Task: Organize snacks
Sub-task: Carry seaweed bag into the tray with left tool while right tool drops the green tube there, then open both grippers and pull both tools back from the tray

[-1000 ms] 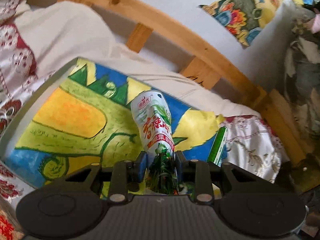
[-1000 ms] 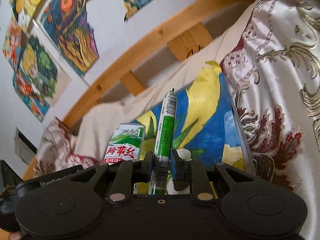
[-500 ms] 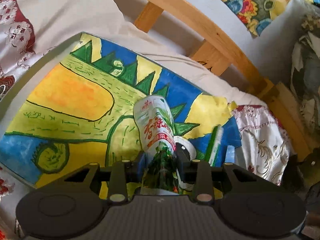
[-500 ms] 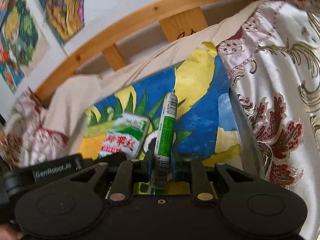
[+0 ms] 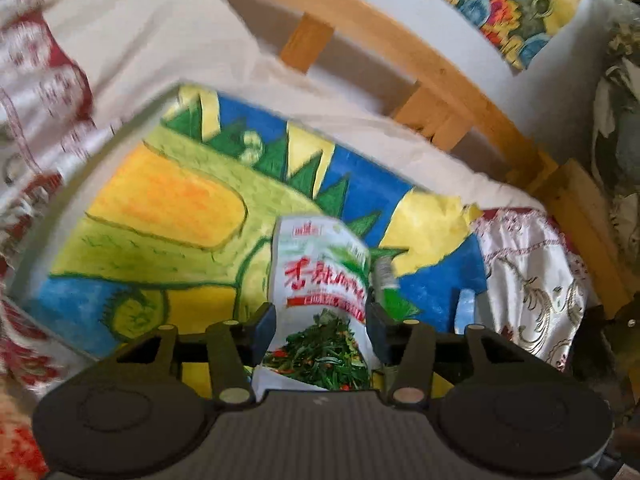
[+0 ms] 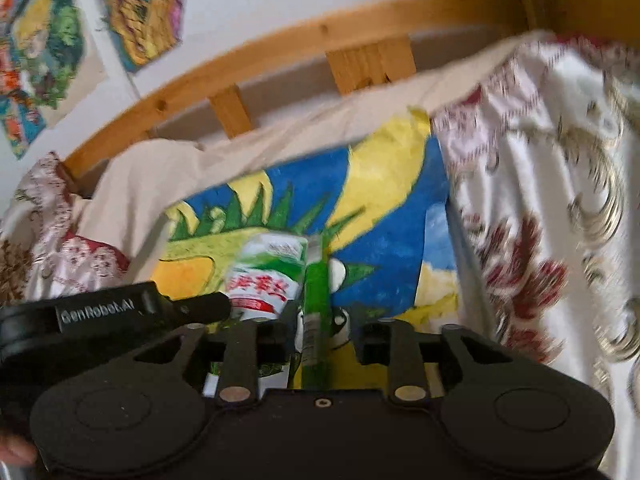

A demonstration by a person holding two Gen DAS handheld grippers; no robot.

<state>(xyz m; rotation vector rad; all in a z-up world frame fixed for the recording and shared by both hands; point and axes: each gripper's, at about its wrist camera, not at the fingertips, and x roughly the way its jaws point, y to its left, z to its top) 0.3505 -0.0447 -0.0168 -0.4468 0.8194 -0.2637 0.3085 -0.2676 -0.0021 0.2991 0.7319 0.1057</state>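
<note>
**Both grippers spread over the painted sheet**

While its jaws stand apart, the left gripper (image 5: 321, 330) frames a white snack packet (image 5: 320, 280) lying on the dinosaur painting (image 5: 168, 216). The right gripper (image 6: 322, 334) is likewise spread, a green stick pack (image 6: 316, 280) between its jaws, touching neither. Beyond, patterned bedding (image 6: 560, 208) meets a wooden bed frame (image 6: 280, 52).

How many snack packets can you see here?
2. A white packet sits between the left tool's fingers; a slim green packet sits between the right tool's. Others may be hidden.
</note>
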